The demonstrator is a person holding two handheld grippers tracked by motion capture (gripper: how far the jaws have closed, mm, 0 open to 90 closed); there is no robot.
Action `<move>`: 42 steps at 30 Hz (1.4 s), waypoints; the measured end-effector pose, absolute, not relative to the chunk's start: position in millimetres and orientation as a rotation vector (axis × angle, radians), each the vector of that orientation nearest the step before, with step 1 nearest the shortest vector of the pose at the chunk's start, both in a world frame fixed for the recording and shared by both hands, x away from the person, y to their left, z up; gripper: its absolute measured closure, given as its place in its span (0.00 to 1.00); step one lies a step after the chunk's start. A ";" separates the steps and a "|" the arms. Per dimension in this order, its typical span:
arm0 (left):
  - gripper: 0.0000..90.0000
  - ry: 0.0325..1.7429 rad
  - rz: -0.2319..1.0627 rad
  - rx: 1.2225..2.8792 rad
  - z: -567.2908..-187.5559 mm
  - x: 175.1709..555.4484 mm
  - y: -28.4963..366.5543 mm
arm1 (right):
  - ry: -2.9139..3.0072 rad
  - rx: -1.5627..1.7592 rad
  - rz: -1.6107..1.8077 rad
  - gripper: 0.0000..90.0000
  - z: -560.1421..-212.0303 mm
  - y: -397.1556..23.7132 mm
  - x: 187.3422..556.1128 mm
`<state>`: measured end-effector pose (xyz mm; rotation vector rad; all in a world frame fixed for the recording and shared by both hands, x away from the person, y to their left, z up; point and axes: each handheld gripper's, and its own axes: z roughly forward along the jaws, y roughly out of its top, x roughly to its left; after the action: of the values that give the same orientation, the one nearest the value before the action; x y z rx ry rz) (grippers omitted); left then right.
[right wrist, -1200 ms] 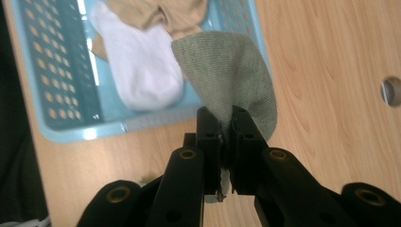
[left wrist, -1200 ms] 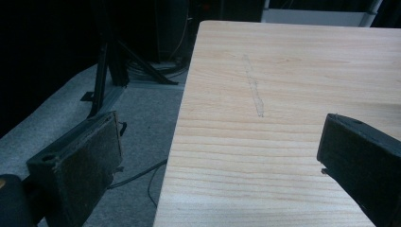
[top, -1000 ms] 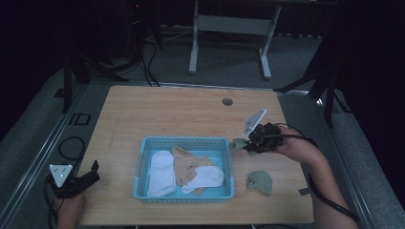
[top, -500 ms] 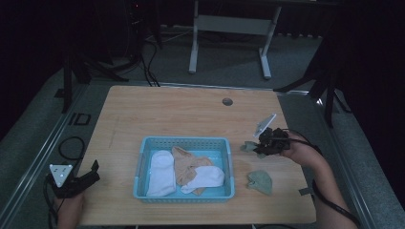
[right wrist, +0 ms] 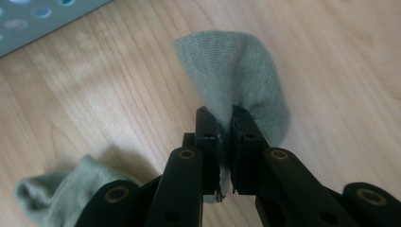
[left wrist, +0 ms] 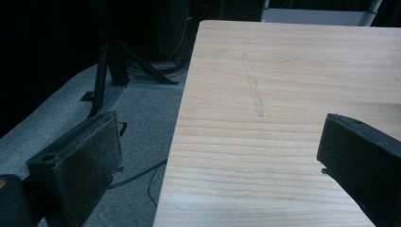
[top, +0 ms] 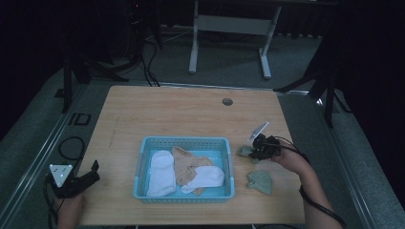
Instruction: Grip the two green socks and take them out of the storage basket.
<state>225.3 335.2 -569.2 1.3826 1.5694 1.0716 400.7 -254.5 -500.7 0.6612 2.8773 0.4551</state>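
Between the right gripper's (right wrist: 225, 118) closed jaws a green sock (right wrist: 241, 80) is pinched, its loose end spread over the table (right wrist: 340, 56). From above, this gripper (top: 254, 151) sits just right of the blue basket (top: 143, 157), with a second green sock (top: 260, 182) lying on the wood near it, toward the person. Inside the basket lie two white socks (top: 161, 171) and a tan one (top: 188, 164). At the table's near left corner the left gripper (left wrist: 213, 156) hangs with jaws wide apart, holding nothing.

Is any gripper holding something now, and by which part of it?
The right gripper pinches a green sock by its edge. The left gripper holds nothing.
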 end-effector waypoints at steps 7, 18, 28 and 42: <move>0.00 1.570 1.071 1.382 -569.2 225.3 335.3 | 2.912 0.676 0.477 0.83 -514.6 -250.2 397.5; 0.00 1.570 1.073 1.385 -569.3 225.4 335.0 | 2.868 0.631 0.560 0.53 -492.0 -260.0 375.9; 0.00 1.570 1.069 1.382 -569.3 225.5 335.3 | 2.796 0.745 0.648 0.39 -489.2 -280.5 372.2; 0.00 1.574 1.071 1.384 -569.2 225.5 335.2 | 2.686 0.911 0.835 0.18 -490.3 -331.2 360.0</move>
<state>225.5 335.2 -569.2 1.3839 1.5744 1.0706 360.0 -331.2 -490.3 0.9106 2.6861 0.8346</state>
